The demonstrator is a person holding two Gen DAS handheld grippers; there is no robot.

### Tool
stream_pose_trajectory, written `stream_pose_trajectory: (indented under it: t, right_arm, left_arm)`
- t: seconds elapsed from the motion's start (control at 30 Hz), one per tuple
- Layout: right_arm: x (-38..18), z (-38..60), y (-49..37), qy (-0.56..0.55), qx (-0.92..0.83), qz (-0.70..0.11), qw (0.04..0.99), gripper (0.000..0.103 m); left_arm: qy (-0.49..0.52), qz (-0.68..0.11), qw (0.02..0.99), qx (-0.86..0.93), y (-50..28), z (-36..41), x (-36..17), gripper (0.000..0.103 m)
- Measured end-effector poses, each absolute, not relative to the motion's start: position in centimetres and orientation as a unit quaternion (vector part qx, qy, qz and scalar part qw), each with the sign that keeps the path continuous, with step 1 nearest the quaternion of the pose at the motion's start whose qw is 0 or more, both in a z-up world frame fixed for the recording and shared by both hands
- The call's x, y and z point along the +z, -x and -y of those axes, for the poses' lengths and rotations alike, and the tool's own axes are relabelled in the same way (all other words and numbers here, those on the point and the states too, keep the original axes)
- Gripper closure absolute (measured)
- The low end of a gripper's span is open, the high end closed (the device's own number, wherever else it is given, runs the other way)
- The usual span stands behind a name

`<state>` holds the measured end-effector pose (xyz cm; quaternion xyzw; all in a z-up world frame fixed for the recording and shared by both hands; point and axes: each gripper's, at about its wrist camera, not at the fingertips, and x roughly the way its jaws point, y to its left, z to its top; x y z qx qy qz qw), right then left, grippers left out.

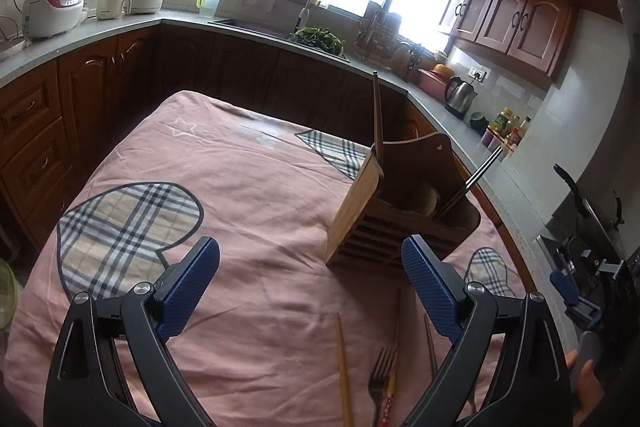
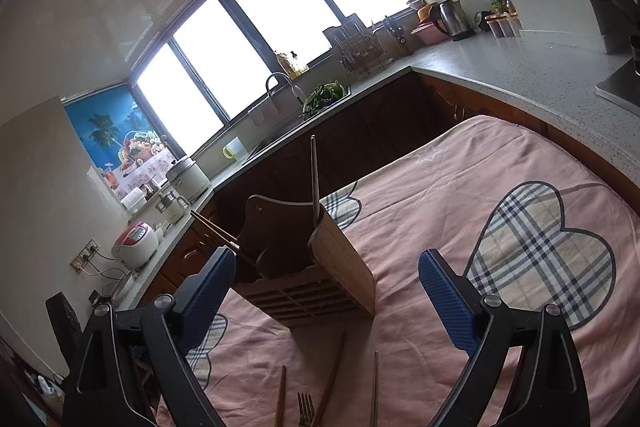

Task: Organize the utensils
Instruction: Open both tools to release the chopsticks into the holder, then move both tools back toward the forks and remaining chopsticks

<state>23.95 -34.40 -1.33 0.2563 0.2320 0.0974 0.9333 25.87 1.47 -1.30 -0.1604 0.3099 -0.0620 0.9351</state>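
A wooden utensil holder (image 1: 384,219) stands on the pink-clothed table; it also shows in the right wrist view (image 2: 332,267). A dark chopstick (image 1: 377,115) stands upright in it, and a metal-handled utensil (image 1: 476,179) leans out to the right. Loose on the cloth lie a light chopstick (image 1: 343,367), a fork (image 1: 378,379) and darker chopsticks (image 1: 430,347); the fork (image 2: 306,409) and chopsticks (image 2: 334,375) also show in the right wrist view. My left gripper (image 1: 310,253) is open and empty, above the cloth near the holder. My right gripper (image 2: 328,273) is open and empty, facing the holder.
The pink cloth (image 1: 240,179) with plaid heart patches covers the table. Counters wrap around behind, with rice cookers (image 1: 52,11), a sink with greens (image 1: 318,39), a dish rack (image 1: 376,35) and a kettle (image 1: 460,95). The right gripper's body (image 1: 588,275) shows at the left wrist view's right edge.
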Motion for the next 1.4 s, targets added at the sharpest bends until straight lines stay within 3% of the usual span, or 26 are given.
stream_pose_trajectory:
  t: [0.73,1.4]
  right_arm:
    - [-6.3,33.8,-15.0,-0.224,0.071,-0.291,0.927,0.009]
    - [-8.5,30.9,-15.7,-0.169,0.089,-0.328,0.925,0.010]
  left_arm:
    - [0.162,-0.371,0.912,-0.066,-18.7,-1.8,-5.9,0.008]
    - [0.128,-0.418,0.896,-0.076,-20.0,0.1,-8.8,0.009]
